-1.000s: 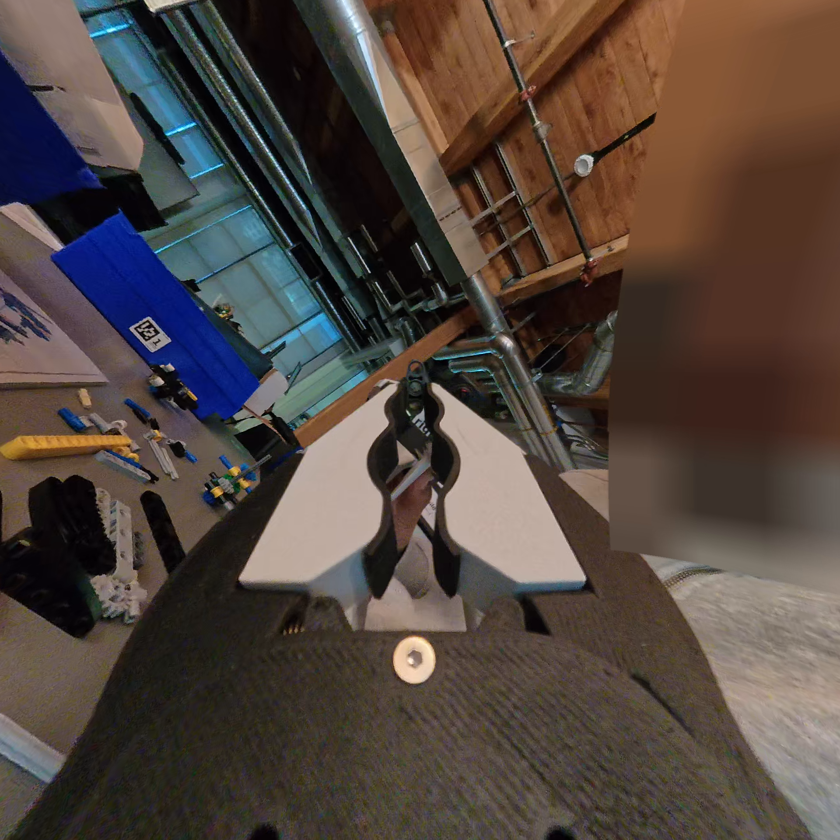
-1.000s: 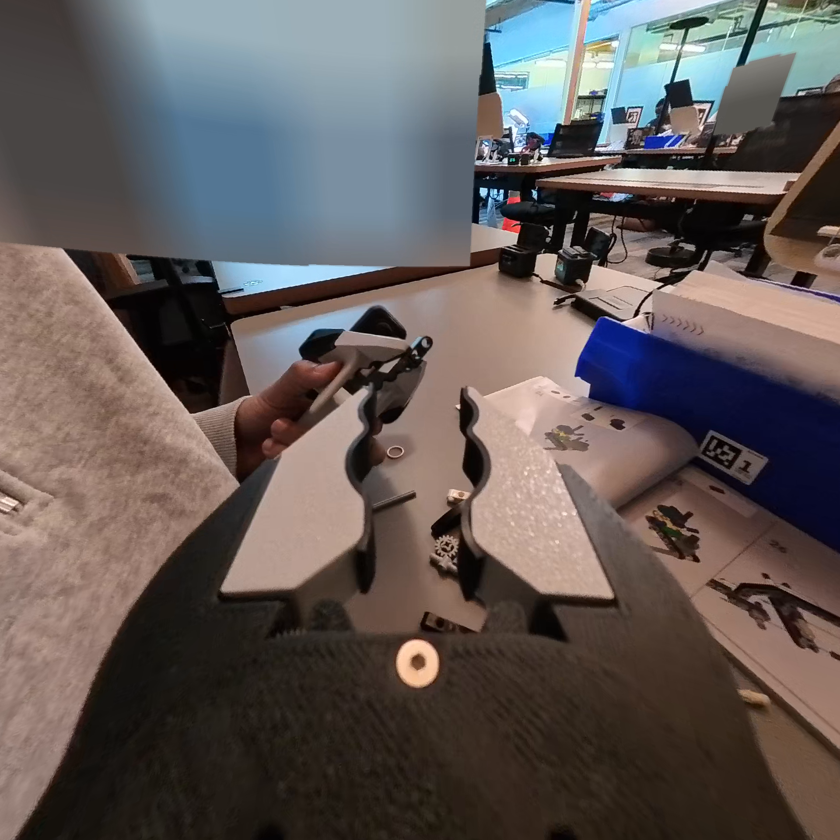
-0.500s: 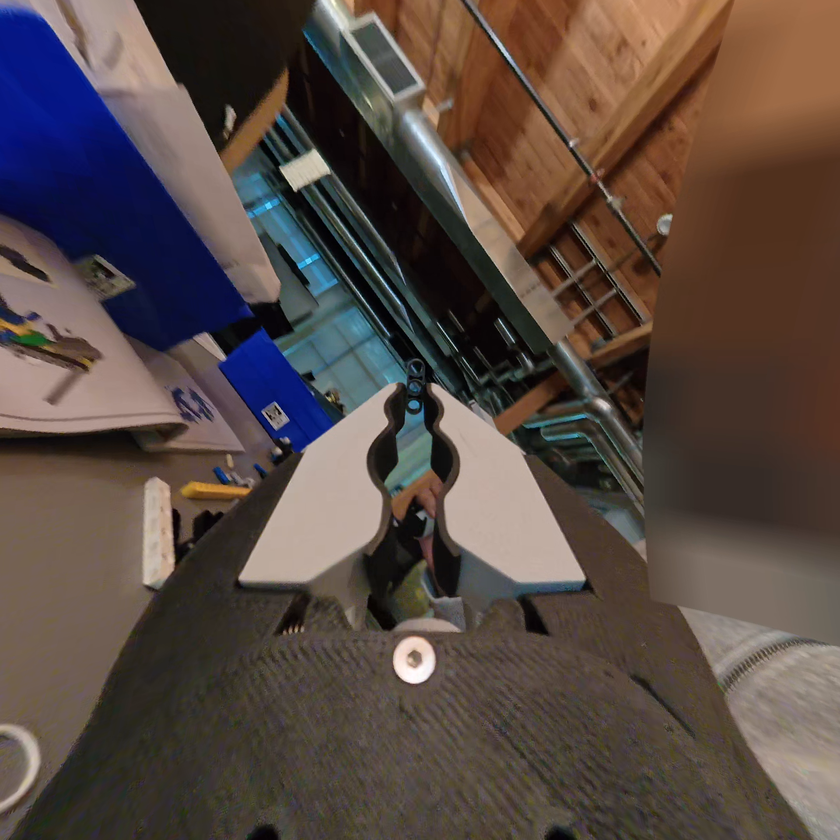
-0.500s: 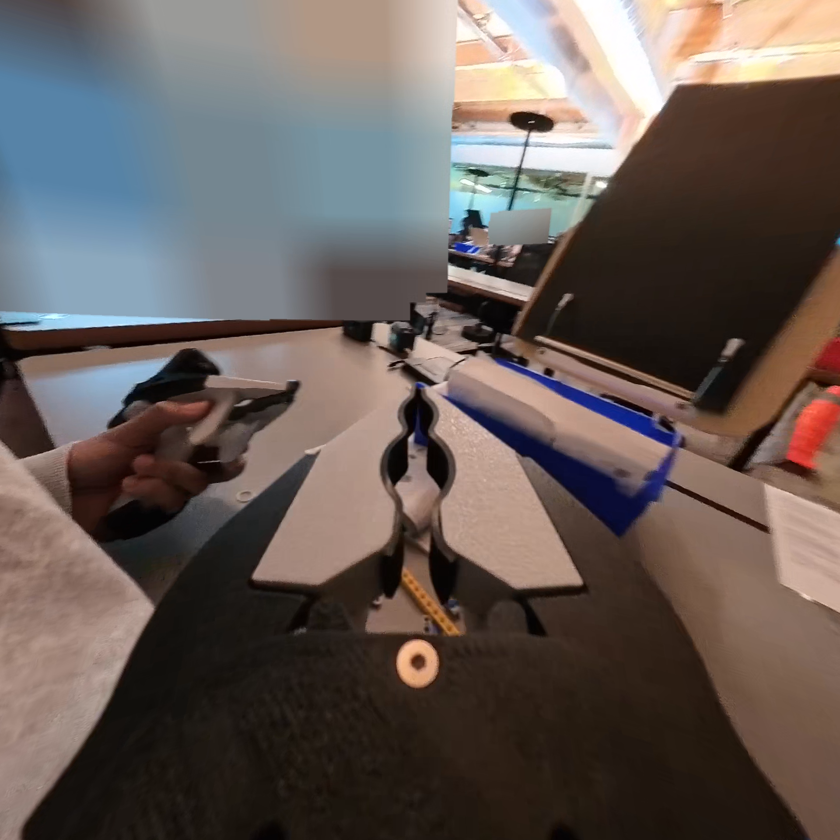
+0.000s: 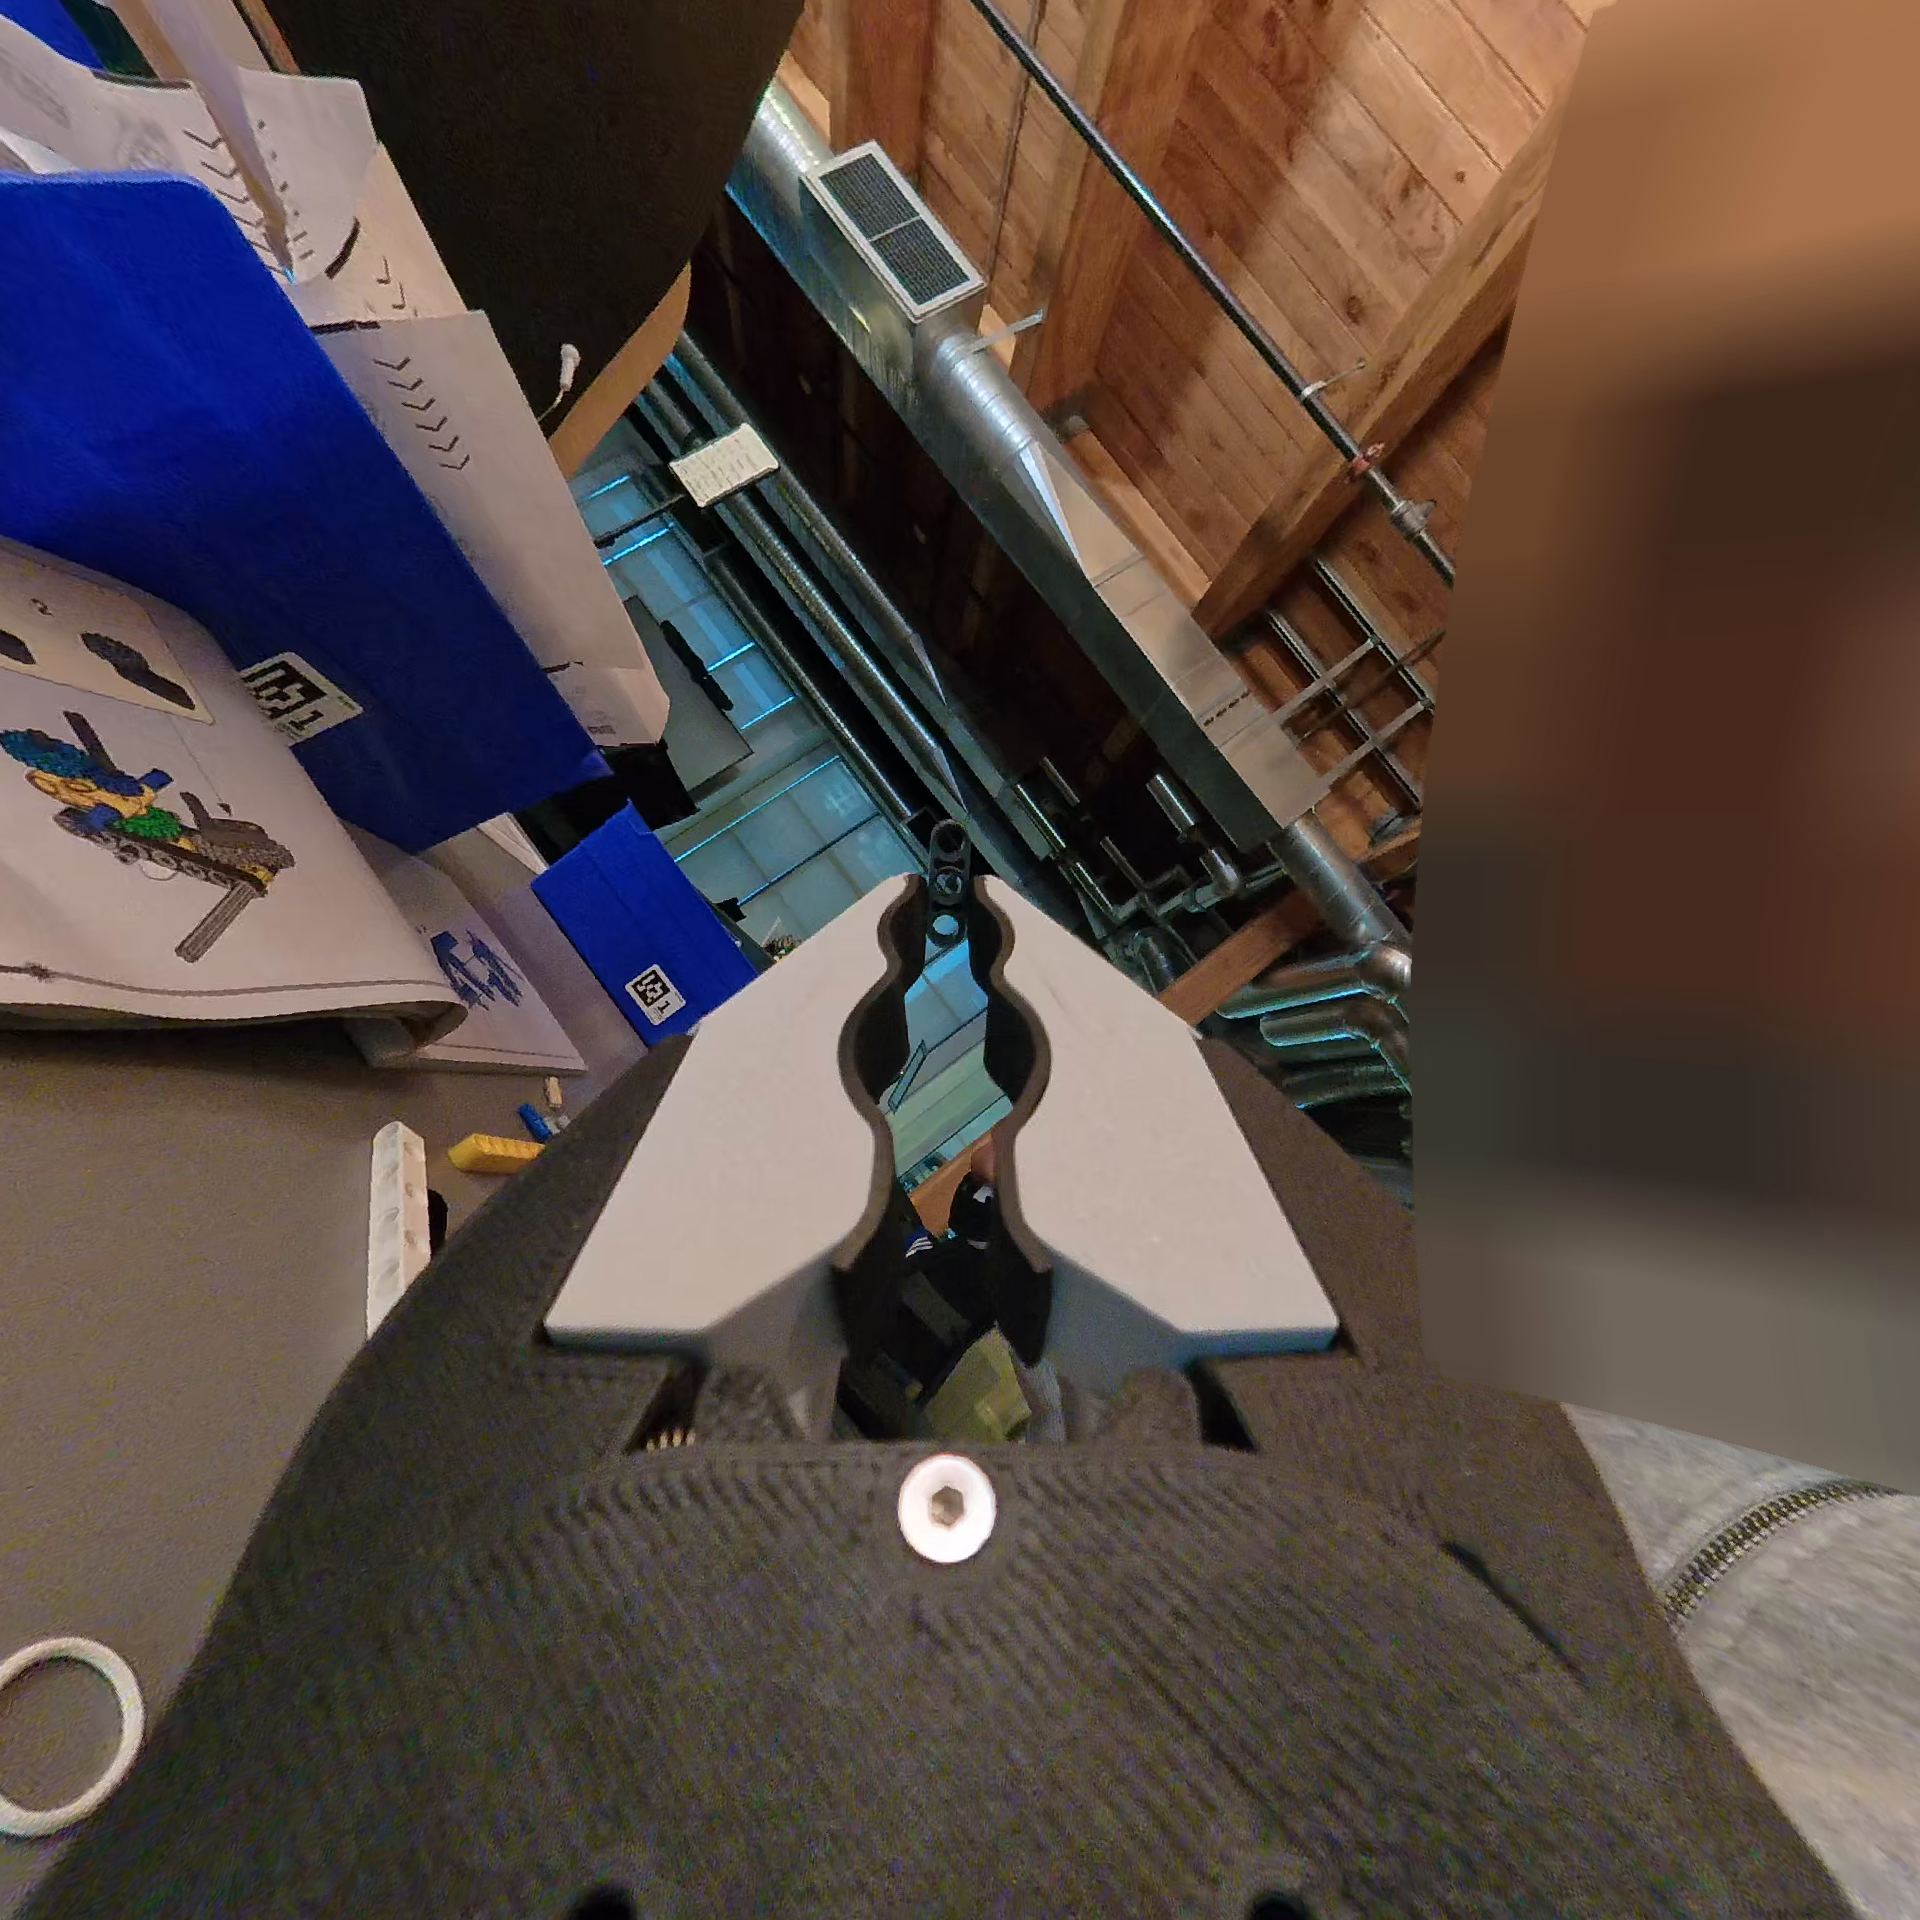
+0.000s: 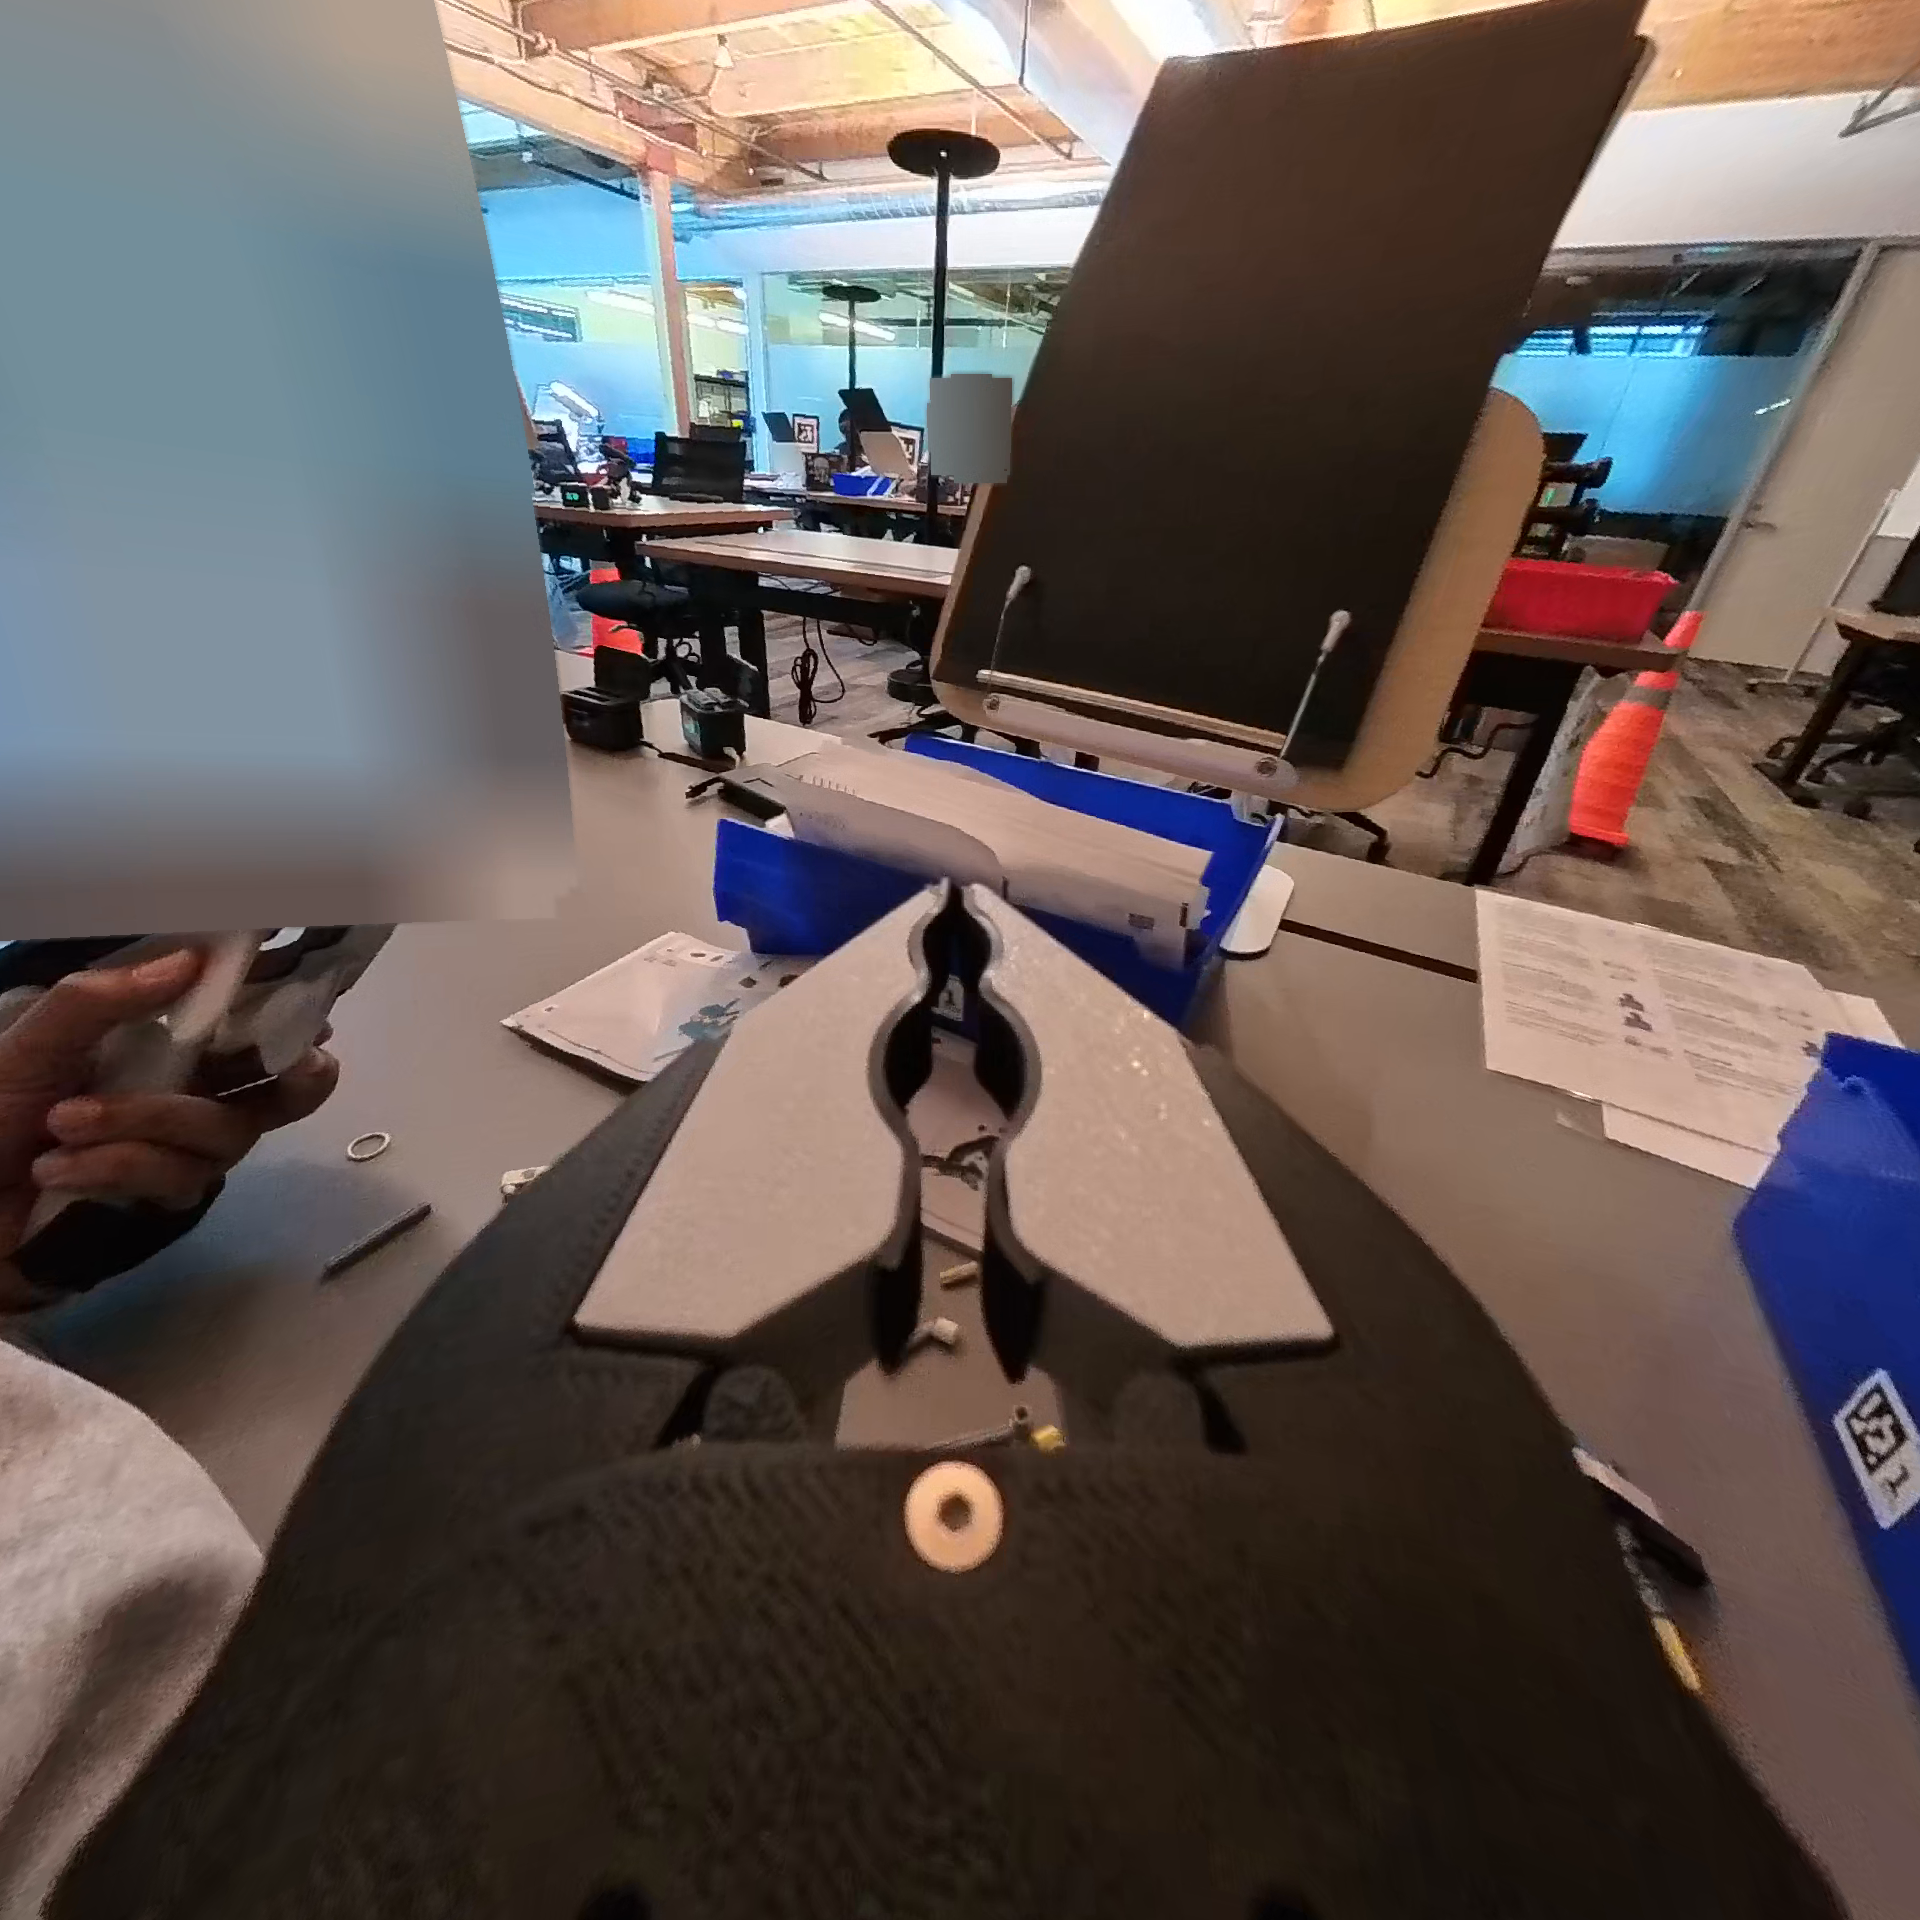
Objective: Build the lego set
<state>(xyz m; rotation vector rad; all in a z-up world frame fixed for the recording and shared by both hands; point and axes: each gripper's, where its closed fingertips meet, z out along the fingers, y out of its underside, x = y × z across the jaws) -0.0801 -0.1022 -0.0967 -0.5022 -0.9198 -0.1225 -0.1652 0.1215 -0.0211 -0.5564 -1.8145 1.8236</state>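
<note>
My left gripper [image 5: 947, 896] is shut on a small black lego piece with holes [image 5: 948, 850], which sticks out past the tips. It is held up in the air, tilted toward the ceiling. In the right wrist view the left gripper [image 6: 244, 1003] shows blurred in a hand at the far left. My right gripper [image 6: 948, 894] is shut with nothing between its fingers, above the grey table [image 6: 1351, 1143]. Loose lego parts lie on the table: a white beam [image 5: 397, 1216], a yellow brick [image 5: 494, 1151], small white pieces [image 6: 956, 1273] and a grey axle [image 6: 376, 1238].
An open instruction booklet [image 5: 156, 831] lies by a blue bin [image 6: 1049, 831] holding papers, with a dark book stand [image 6: 1247, 416] behind it. A second blue bin [image 6: 1839, 1299] and paper sheets [image 6: 1662, 1029] are at the right. A white ring [image 5: 62, 1730] lies near the table's edge. The tips of one gripper are about 25 centimeters away from the tips of the other. The grey axle [image 6: 376, 1238] is about 15 centimeters from my left fingertips and 30 centimeters from my right.
My right gripper has gone from open to shut and swung up and to the right, away from the left gripper. My left gripper has turned, still holding the black piece.
</note>
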